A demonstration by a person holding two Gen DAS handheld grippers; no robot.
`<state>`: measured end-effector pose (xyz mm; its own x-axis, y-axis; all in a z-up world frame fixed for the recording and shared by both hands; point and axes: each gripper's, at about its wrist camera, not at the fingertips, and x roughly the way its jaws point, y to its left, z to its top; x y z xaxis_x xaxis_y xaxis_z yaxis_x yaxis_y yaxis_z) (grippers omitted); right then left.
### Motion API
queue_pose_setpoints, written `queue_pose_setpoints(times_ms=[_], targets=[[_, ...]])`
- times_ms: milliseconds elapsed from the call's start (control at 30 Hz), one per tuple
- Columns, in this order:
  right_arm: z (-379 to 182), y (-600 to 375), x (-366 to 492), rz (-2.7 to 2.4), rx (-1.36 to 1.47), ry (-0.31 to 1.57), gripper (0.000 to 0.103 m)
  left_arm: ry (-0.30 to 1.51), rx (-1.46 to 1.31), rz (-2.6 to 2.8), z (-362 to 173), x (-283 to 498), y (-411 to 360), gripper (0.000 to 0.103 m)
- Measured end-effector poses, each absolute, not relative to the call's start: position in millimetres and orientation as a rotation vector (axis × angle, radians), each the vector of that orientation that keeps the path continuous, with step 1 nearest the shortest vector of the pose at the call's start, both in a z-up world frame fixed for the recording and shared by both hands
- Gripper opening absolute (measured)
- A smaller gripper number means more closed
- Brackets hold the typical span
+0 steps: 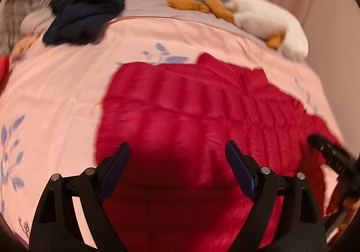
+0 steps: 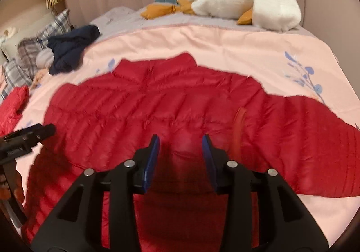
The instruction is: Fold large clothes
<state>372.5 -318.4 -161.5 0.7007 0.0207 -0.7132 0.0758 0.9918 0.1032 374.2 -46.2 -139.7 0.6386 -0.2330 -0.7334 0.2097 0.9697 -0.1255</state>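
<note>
A large red quilted down jacket [image 1: 191, 103] lies spread flat on the pink bed cover [image 1: 56, 85]; in the right wrist view the jacket [image 2: 157, 103] shows its collar at the far side and a sleeve stretched to the right. My left gripper [image 1: 177, 150] is open and empty, hovering over the jacket's near left part. My right gripper [image 2: 181, 143] is open and empty over the jacket's middle hem. Each gripper shows in the other's view, the right one [image 1: 328, 150] and the left one [image 2: 33, 134].
A dark navy garment [image 2: 72, 49] lies bunched at the far left of the bed. A white plush goose [image 2: 245, 0] with orange feet lies at the far edge. Plaid pillows [image 2: 33, 49] and another red garment [image 2: 11, 103] are at the left. A curtain hangs behind.
</note>
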Motion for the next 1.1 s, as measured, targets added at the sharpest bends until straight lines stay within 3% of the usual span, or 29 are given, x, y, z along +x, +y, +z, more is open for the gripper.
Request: queue_pose_setpoints(times_ms=[300, 433, 500, 767, 867, 1100], targets=[[-202, -322, 378, -0.041, 0.12, 0.861, 0.041, 0.919, 0.052, -0.24, -183, 381, -59, 0.088], [-193, -318, 372, -0.062, 0.114, 0.852, 0.041, 0.917, 0.058, -0.213, -178, 378, -61, 0.088], [-183, -318, 362, -0.037, 0.144, 0.824, 0.051, 0.905, 0.038, -0.208, -170, 371, -60, 0.088], [-173, -316, 347, -0.033, 0.127, 0.838, 0.059, 0.862, 0.065, -0.237, -152, 334, -55, 0.088], [-193, -319, 358, -0.052, 0.147, 0.915, 0.06, 0.86, 0.072, -0.229, -150, 329, -54, 0.088], [-186, -316, 351, -0.056, 0.16, 0.904, 0.061, 0.852, 0.074, -0.244, -143, 313, -52, 0.088]])
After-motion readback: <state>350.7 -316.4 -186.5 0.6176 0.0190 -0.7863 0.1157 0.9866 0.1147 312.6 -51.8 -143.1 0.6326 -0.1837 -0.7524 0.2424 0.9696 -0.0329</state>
